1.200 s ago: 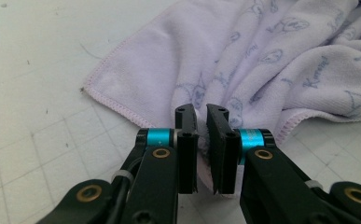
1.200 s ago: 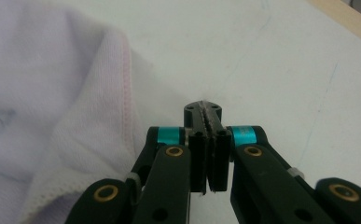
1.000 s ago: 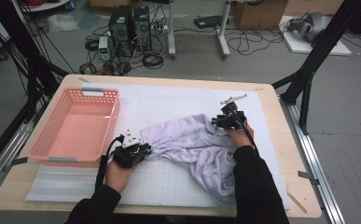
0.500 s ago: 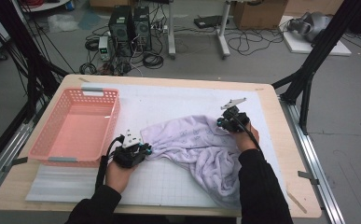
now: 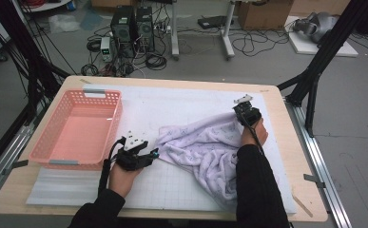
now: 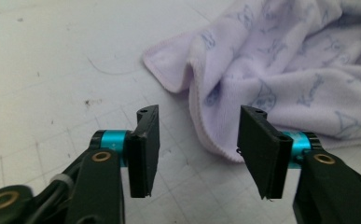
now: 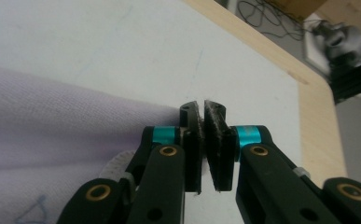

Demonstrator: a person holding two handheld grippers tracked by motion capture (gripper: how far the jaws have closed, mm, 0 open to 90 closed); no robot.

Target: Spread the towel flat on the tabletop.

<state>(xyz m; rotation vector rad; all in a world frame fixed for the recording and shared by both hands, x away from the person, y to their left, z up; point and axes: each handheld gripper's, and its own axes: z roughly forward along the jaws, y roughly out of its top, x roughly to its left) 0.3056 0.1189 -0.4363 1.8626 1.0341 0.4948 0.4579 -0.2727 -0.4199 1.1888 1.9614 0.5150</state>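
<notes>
Pink basket at the left of the worktop, nothing in it. Just right of it, left tool low over the white mat, jaws wide, nothing between them. In the left gripper view the near edge of the lilac towel lies just ahead of the left tool, a folded corner a little further up; no contact yet.

Towel sits centre-right on the mat, rumpled, one part trailing toward the person's edge of the worktop. At its far right corner, right tool is clamped on the hem; the right gripper view shows the jaws of the right tool pressed together with cloth pinched between.

Judgement: one corner secured, the opposite one not yet taken. Spreading or folding looks barely begun; the basket, if it is the destination, is untouched.

Hard to read: the right forearm covers the towel's lower right part. How much fabric the right tool really holds cannot be told. The towel's printed pattern is too faint to make out.
</notes>
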